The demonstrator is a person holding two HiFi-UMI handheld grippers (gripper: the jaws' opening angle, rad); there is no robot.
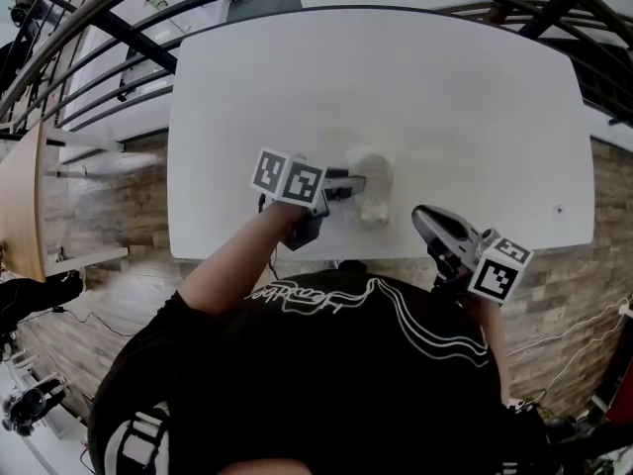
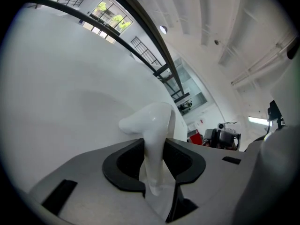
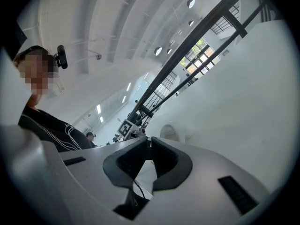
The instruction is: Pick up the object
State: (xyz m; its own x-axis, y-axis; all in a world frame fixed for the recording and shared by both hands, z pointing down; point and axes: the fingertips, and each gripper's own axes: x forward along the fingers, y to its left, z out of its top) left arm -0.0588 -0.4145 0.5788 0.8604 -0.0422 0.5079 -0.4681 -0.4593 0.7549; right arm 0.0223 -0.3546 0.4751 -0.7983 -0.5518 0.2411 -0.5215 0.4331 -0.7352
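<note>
A white glossy cup stands on the white table, close to its front edge. My left gripper reaches it from the left, with the marker cube behind the jaws. In the left gripper view the cup's thin wall rises between the two dark pads, which press on it from both sides. My right gripper hovers at the table's front edge, to the right of the cup and apart from it. In the right gripper view its jaws meet at the tips with nothing between them, and the cup shows beyond.
The table's front edge runs just below both grippers. Dark railing bars curve round the far side and left of the table. A wooden floor lies to the left. The person's black shirt fills the lower part of the head view.
</note>
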